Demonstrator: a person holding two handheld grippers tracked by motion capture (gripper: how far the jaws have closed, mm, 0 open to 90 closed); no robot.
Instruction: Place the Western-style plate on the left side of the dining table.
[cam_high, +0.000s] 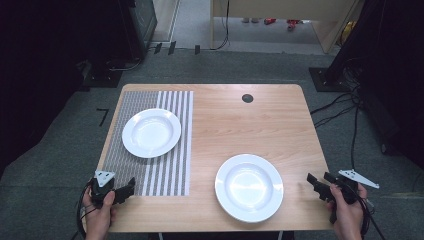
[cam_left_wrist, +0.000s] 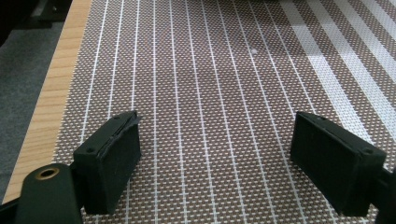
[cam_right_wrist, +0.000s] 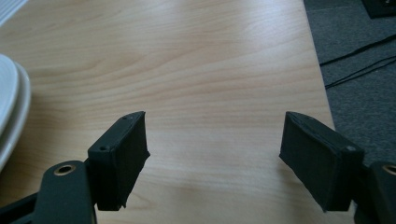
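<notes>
Nearby, right hand-held gripper (cam_high: 318, 184) (jaws apart) flanks plate (cam_high: 249, 187).

A wooden table (cam_high: 240, 125) stands on grey carpet (cam_high: 50, 170), cables (cam_high: 335, 107) alongside.

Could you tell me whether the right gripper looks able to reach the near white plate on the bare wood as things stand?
Probably yes: the right gripper is open, nothing between its jaws, and only bare table lies between it and the near white plate.
</notes>
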